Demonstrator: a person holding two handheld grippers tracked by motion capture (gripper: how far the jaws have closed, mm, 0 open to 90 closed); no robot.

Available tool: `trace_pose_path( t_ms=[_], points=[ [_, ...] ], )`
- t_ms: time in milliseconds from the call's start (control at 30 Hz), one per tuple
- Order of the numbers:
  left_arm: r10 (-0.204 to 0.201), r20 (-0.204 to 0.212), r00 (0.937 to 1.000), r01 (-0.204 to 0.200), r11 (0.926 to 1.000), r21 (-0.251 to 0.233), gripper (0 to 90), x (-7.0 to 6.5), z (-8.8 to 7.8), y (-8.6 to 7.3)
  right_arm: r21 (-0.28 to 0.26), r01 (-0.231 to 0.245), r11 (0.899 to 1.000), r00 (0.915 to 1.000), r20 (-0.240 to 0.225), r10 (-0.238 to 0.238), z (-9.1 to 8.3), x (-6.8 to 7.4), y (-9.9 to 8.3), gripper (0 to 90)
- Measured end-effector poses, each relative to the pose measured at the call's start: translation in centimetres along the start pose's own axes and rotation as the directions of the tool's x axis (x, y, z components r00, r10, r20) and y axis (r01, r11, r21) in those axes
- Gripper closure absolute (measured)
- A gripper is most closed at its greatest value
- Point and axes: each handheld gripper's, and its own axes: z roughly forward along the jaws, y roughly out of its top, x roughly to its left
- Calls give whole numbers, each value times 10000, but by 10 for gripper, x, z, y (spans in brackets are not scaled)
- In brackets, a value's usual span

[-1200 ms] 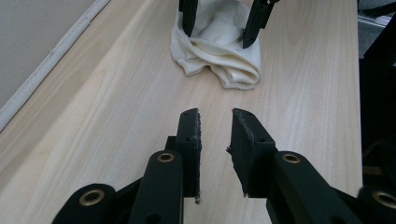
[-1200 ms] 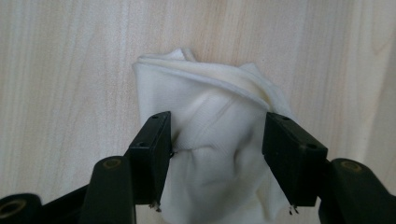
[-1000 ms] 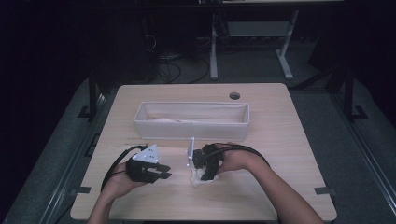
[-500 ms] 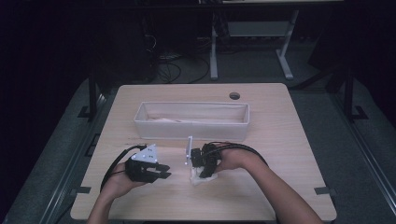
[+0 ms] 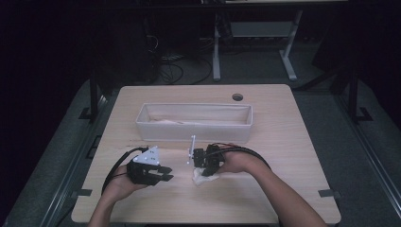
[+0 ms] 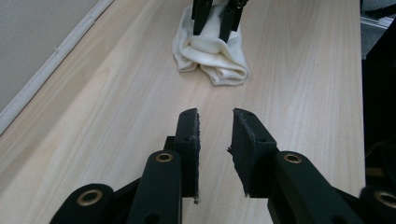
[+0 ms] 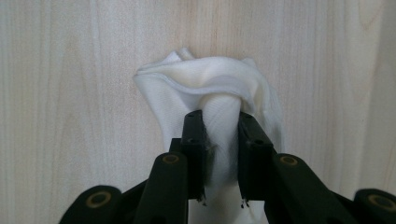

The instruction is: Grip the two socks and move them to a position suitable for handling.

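High view: right gripper [image 5: 201, 171] at the table's [image 5: 293, 142] 6 o'clock, pinching a crumpled cream cloth [image 5: 204, 178]; its jaws have just been closing on it. Left gripper view: left gripper [image 6: 215, 122] narrow, empty; cloth [image 6: 219, 58] at 12 o'clock. Right gripper view: jaws clamp a cloth [image 7: 205, 88] fold.

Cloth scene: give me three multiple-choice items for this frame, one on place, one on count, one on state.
1. Where does the cloth lie?
A. in the bin
B. on the table, in front of the bin
C. on the floor

2. How many bins stand on the table?
A. one
B. two
C. three

3. What is between the right gripper's jaws?
A. nothing
B. a cable
C. a fold of the cloth

Answers:
1 B: the high view shows it on the wood on the person's side of the bin.
2 A: a single long white bin.
3 C: the right gripper has just been closing, and its pads pinch the fabric; the left gripper holds nothing.
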Motion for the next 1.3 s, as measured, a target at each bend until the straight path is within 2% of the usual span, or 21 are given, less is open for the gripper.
trace_pose_path(
  t_ms=[300,733,1033,1300],
  points=[
    [-100,-79,9999,100,9999,-52,662,0,2,0,-392,-469,9981,9987,-202,461,-10,0,-14,753],
    [-191,-158,9997,191,9998,6,624,1,3,0,-1120,-914,9895,9958,-119,906,-29,-3,-32,752],
    [-210,-218,9995,211,9998,12,603,1,4,0,-1637,-1303,9779,9915,-182,1290,-41,-7,-46,752],
    [-249,-259,9994,249,9997,7,590,2,5,0,-1868,-1569,9698,9876,-231,1553,-48,-8,-56,752]
  ],
)
